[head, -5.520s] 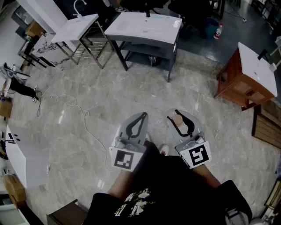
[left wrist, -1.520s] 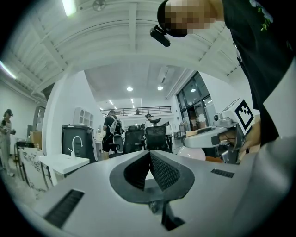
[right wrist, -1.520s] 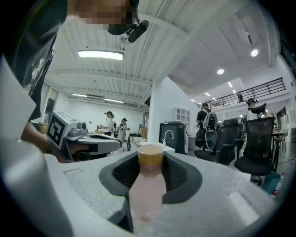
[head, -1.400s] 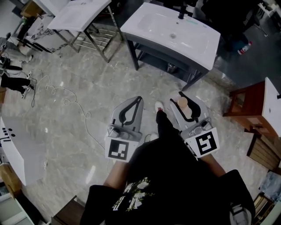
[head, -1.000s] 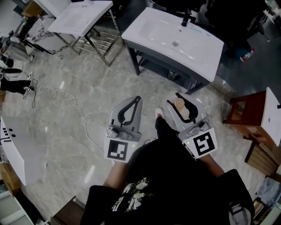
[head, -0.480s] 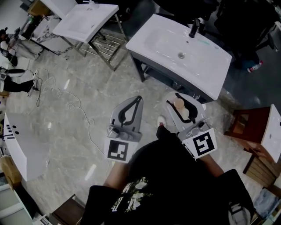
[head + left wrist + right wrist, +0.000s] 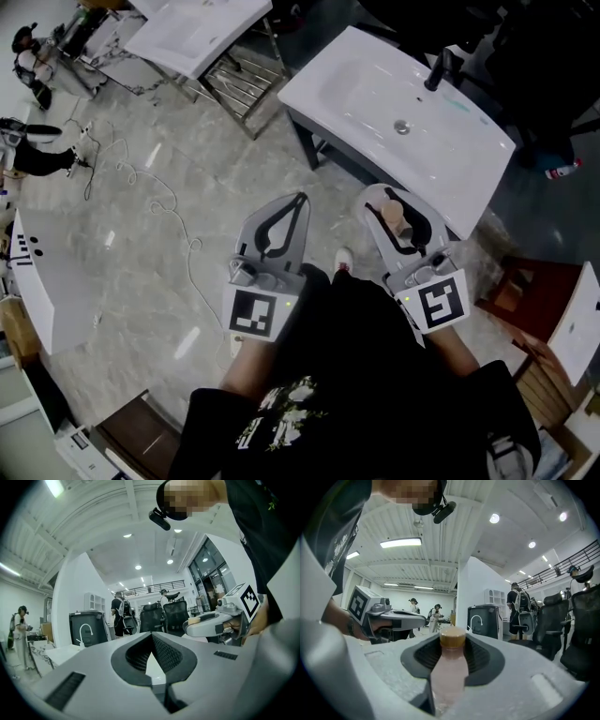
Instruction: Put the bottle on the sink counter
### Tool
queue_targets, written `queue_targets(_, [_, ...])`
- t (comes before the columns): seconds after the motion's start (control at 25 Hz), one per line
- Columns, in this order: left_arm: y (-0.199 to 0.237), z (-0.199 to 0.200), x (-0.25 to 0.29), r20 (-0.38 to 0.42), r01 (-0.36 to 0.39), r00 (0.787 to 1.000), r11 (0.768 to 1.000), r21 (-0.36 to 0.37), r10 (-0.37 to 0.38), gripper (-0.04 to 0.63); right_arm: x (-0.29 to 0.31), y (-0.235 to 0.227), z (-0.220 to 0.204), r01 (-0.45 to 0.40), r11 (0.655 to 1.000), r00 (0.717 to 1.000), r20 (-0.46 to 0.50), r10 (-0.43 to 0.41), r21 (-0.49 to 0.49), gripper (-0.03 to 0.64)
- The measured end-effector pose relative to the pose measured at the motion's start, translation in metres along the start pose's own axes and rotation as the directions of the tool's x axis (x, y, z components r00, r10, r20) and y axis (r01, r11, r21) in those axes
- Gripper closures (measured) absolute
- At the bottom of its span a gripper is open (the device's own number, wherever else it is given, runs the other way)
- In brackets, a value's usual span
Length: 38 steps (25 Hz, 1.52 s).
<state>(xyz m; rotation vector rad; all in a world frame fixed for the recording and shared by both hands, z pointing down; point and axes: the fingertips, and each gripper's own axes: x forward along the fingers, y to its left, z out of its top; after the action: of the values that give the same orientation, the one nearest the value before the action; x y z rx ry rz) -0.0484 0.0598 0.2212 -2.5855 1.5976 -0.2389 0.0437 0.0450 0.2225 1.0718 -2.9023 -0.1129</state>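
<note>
The marbled floor (image 7: 141, 253) carried a loose white cable (image 7: 161, 202) running in loops. A second white basin slab (image 7: 202, 28) rested on a metal rack (image 7: 239, 84) at the upper left. A white panel (image 7: 47, 291) lay at the left edge. A wooden cabinet (image 7: 525, 291) stood at the right. Farther back, a person with a backpack (image 7: 118, 616) stood beside black office chairs (image 7: 176, 616).
</note>
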Motion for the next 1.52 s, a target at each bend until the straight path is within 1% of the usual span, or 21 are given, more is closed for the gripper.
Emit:
queue_targets(0.12, [0.006,-0.008,0.003,-0.022,-0.028,0.999,1.000,-0.001,0.028,0.581,0.004,-0.005,-0.005,-0.016,1.000,1.000,0.010,0.016,0.006,0.489])
queue_targets(0.28, [0.009,-0.010,0.008,-0.012,-0.042,0.999,0.999,-0.024,0.042,0.581,0.007,-0.013,-0.012,-0.017,1.000,1.000,-0.001,0.017,0.007,0.489])
queue_targets(0.52, [0.012,-0.008,0.024,0.016,-0.009,1.000,1.000,-0.002,0.009,0.581,0.013,-0.021,-0.015,0.005,1.000,1.000,-0.007,-0.005,-0.001,0.489])
queue_targets(0.84, [0.032,-0.019,0.046,0.020,0.006,1.000,1.000,-0.024,-0.005,0.581,0.039,-0.034,-0.021,0.014,1.000,0.999,-0.031,-0.014,0.000,0.489])
queue_targets(1.2, [0.075,-0.021,0.080,0.035,-0.009,0.999,1.000,-0.030,0.010,0.581,0.087,-0.058,-0.023,0.011,1.000,0.999,-0.039,-0.011,-0.001,0.489])
queue_targets(1.28, [0.085,-0.024,0.088,0.028,-0.006,1.000,1.000,-0.024,0.007,0.581,0.100,-0.062,-0.024,0.009,1.000,0.999,-0.036,-0.009,0.000,0.489])
queue_targets(1.4, [0.106,-0.027,0.102,0.019,-0.004,1.000,0.999,-0.035,0.005,0.581,0.122,-0.068,-0.025,0.009,1.000,0.999,-0.044,-0.008,0.005,0.489])
queue_targets(1.52, [0.129,-0.025,0.121,0.020,0.011,1.000,0.999,-0.034,-0.010,0.581,0.147,-0.079,-0.024,0.020,1.000,0.998,-0.054,-0.020,0.010,0.489])
